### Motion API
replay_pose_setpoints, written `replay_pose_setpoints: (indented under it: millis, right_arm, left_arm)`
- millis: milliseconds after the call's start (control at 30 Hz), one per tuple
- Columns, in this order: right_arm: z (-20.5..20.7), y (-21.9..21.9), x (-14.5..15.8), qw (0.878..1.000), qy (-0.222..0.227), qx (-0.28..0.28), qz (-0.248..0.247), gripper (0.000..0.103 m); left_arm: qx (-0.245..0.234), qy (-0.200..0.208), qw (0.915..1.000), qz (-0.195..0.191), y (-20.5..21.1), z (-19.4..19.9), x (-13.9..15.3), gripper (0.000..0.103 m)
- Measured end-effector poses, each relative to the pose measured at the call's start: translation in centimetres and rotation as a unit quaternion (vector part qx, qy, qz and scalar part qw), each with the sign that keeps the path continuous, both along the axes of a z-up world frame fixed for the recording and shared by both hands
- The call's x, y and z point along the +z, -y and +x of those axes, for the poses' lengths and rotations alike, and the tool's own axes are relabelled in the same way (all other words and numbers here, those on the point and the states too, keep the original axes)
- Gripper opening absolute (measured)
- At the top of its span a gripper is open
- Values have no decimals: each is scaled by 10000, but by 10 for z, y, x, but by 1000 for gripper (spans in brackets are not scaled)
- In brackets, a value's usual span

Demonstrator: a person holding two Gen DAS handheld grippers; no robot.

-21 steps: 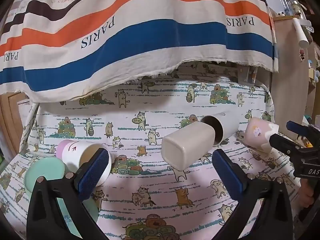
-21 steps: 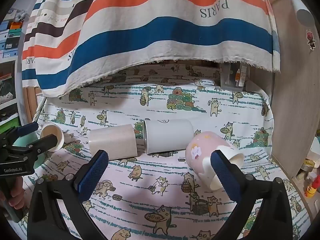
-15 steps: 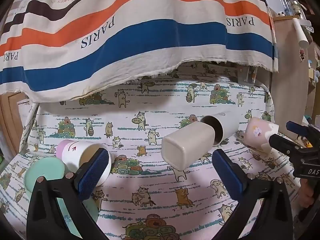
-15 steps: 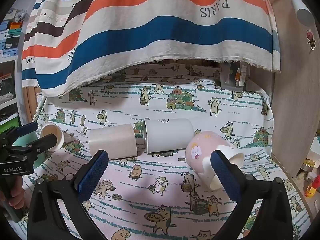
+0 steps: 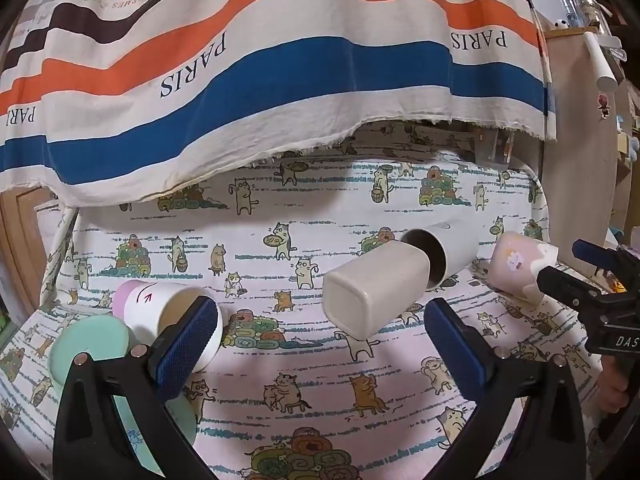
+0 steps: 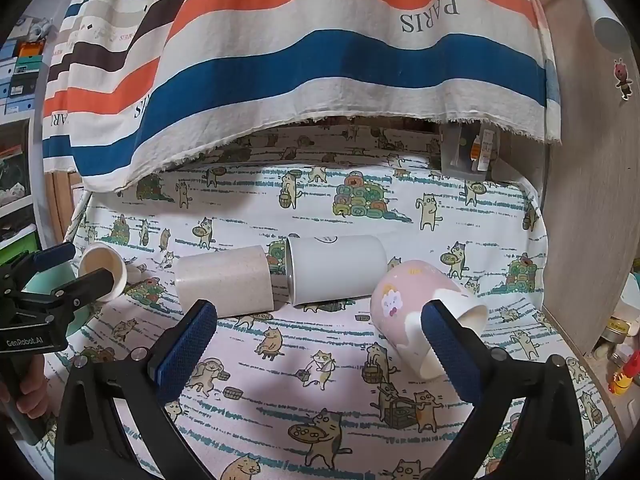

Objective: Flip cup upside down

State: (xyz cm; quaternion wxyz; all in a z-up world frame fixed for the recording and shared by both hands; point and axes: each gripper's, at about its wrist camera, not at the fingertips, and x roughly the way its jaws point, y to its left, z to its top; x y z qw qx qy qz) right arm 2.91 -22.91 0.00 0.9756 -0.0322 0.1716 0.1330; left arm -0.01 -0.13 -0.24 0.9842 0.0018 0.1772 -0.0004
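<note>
4 cups are lying on their sides on the cat-print cloth covering the desk (image 6: 320,368). The left tongs (image 5: 320,332) are hovering wide apart, gripping nothing; their left pad is sitting in front of the mouth of the white-and-lilac cup (image 5: 160,312), which is lying beside a mint-green disc (image 5: 88,348). The beige cup (image 5: 372,292) is lying base-forward between the pads, farther off, its far end meeting the mouth of the white cylindrical cup (image 5: 444,248). The right tongs (image 6: 320,332) are also spread wide and empty; their right pad is overlapping the pink cup (image 6: 416,304), tipped with its mouth toward the lower right. A striped PARIS cloth (image 6: 320,64) is hanging behind.
</note>
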Motion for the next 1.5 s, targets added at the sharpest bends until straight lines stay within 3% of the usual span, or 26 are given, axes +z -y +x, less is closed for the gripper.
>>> replay_pose_setpoints:
  millis: [1500]
  right_arm:
    - [2,0,-1,10000,-57,-12,-16,103]
  left_arm:
    - [-5,-72,10000,40,-1,3,-3,103]
